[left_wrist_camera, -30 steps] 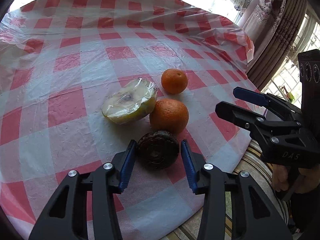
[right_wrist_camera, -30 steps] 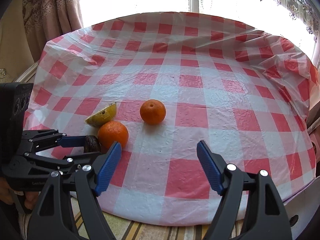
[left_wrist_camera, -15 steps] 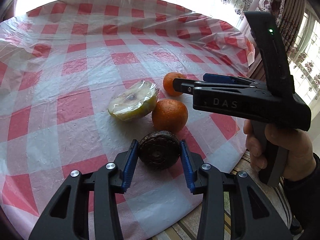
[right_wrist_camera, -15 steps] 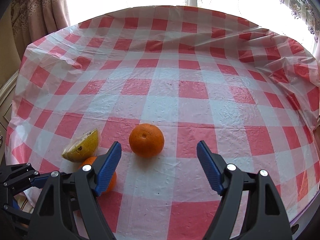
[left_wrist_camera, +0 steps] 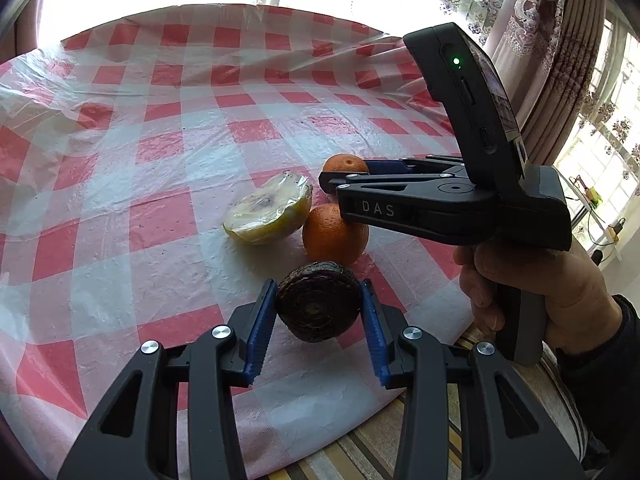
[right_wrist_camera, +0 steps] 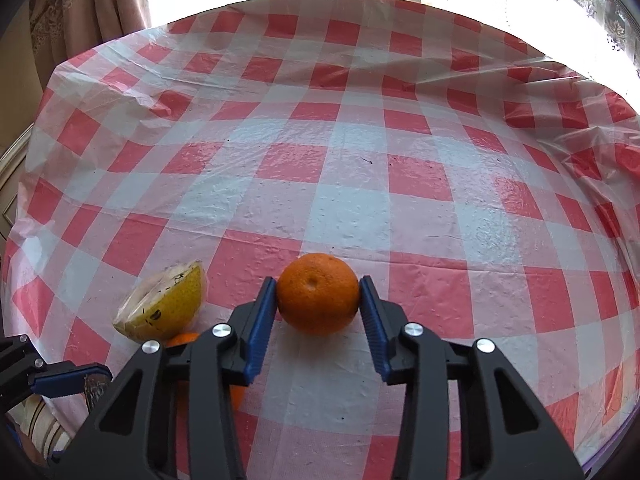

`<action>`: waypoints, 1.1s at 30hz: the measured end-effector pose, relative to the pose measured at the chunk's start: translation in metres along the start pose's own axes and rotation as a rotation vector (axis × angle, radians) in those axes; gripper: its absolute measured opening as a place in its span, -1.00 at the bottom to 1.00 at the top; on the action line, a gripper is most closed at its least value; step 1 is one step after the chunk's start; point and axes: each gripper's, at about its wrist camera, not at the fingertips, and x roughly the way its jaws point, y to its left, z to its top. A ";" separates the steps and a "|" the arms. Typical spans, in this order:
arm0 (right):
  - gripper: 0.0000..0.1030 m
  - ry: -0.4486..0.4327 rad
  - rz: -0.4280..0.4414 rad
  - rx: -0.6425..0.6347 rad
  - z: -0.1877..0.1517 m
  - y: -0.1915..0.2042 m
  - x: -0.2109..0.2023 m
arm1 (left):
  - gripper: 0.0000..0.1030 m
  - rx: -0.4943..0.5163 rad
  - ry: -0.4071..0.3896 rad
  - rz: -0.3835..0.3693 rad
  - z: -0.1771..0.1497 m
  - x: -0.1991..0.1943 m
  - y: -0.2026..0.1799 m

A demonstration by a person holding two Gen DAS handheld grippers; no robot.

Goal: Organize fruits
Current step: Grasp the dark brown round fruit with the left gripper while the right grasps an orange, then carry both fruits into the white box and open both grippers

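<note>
Item 1, tablecloth [right_wrist_camera: 320, 168]: red-and-white checked plastic sheet, wrinkled, covering a round table; striped fabric showed below its near edge in the left wrist view.

Item 2, cut yellow fruit [left_wrist_camera: 269, 213]: a half fruit wrapped in clear film, lying on the cloth with its cut face tilted upward, leftmost of the group; just beside the larger orange, contact not clear. Also seen from the right wrist [right_wrist_camera: 162, 304], rind side toward the camera.

Item 3, left gripper [left_wrist_camera: 319, 312]: blue pads closed against both sides of a dark, rough-skinned round fruit [left_wrist_camera: 318, 300], held firmly near the table's near edge. Whether that fruit rested on the cloth or hung just above it could not be told.

Item 4, larger orange [left_wrist_camera: 334, 234]: on the cloth directly beyond the dark fruit, partly hidden by the right gripper's finger.

Item 5, small orange [right_wrist_camera: 318, 294]: farthest of the group from the near edge, between the blue pads of the right gripper [right_wrist_camera: 319, 300]. The jaws had just been closing, and both pads pressed on its sides. It sat low at the cloth; contact with the cloth was not certain.

Item 6, right hand [left_wrist_camera: 532, 280]: wrapped around the right gripper's handle, dark sleeve at the wrist, at the table's right edge.
</note>
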 end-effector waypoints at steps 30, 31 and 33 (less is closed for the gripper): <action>-0.21 -0.057 -0.012 0.104 -0.058 -0.054 -0.079 | -0.26 0.162 -0.010 0.028 0.021 -0.015 -0.054; -0.21 -0.057 -0.014 0.107 -0.061 -0.057 -0.082 | -0.26 0.176 -0.008 0.028 0.022 -0.014 -0.058; -0.21 -0.056 -0.022 0.115 -0.068 -0.063 -0.089 | -0.26 0.204 -0.004 0.023 0.025 -0.014 -0.068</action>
